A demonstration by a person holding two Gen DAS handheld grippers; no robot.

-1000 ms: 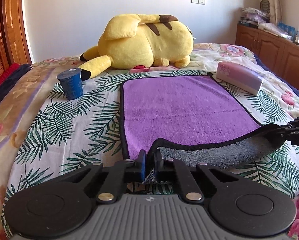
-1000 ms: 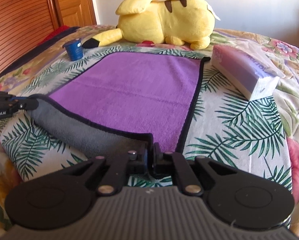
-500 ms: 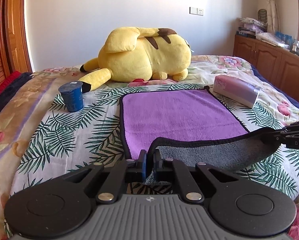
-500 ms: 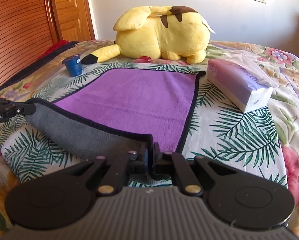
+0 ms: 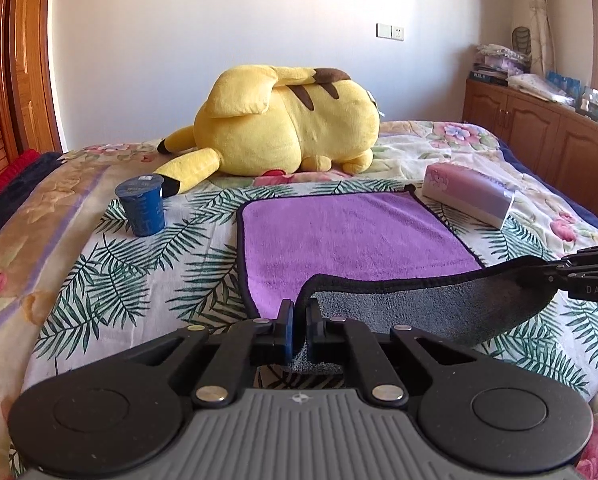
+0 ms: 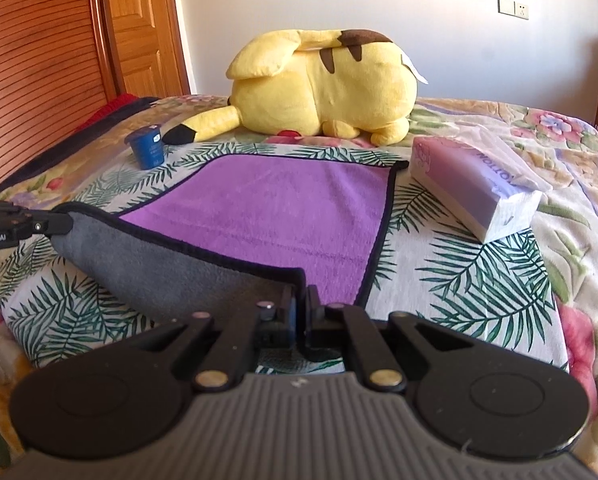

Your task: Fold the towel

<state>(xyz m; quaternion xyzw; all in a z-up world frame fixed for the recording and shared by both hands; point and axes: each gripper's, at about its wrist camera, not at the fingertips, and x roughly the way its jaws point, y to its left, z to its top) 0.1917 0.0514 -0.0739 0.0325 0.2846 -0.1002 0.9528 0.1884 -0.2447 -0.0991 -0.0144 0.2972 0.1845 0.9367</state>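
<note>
Left gripper (image 5: 297, 322) & right gripper (image 6: 300, 306) each clamp a near corner of towel (image 5: 351, 232), lifted, frame bottom-center.

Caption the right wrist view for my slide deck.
Right gripper and left gripper lift the purple towel's near edge, showing gray underside.

Purple towel (image 5: 351, 236) with grey underside, black trim; palm-leaf bedspread (image 5: 139, 276); yellow plush (image 5: 291, 128); blue cup (image 5: 141, 210)

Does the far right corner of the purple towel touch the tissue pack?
Cannot tell. In the right wrist view the towel corner ends right beside the tissue pack, but no clear gap or contact shows.
</note>
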